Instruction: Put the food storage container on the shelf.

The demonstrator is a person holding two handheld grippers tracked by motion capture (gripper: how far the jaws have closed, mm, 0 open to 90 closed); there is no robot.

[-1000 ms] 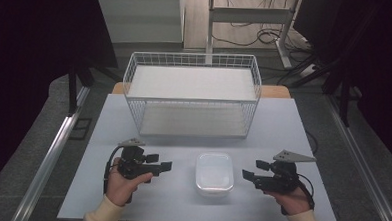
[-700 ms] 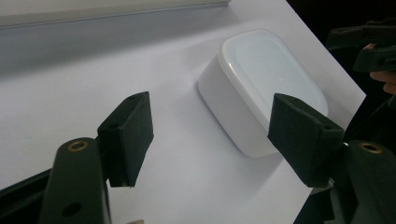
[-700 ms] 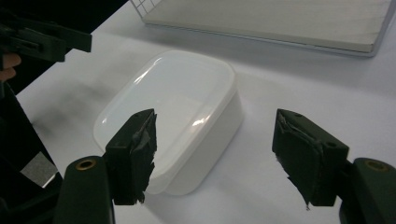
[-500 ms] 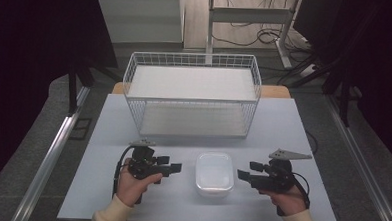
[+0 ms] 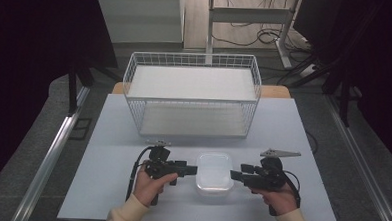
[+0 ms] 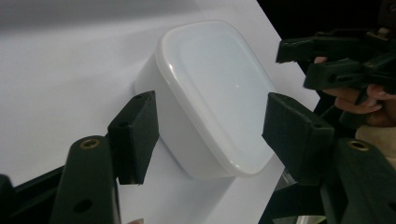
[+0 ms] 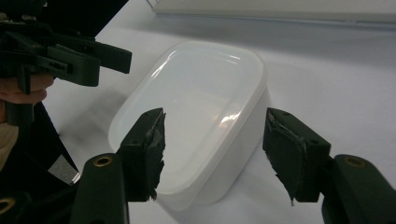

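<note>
High view showed the left claw (image 5: 191, 169) and the right claw (image 5: 236, 174) level above the worktop (image 5: 293, 140), each pointing inward at a lidded white plastic container (image 5: 214, 172) lying between them. Both claws had just been closing, yet their jaws stood apart, pads clear of the plastic. In the left gripper view the left claw (image 6: 212, 135) bracketed the container's near corner (image 6: 210, 100), one pad low beside the wall, the other above the lid. In the right gripper view the right claw (image 7: 212, 149) straddled the container's near end (image 7: 201, 121). The container looked light, thin-walled and glossy, likely slippery and apt to flex; the stiffer rim under the lid seemed the best hold. A wire basket (image 5: 192, 93) stood beyond.
</note>
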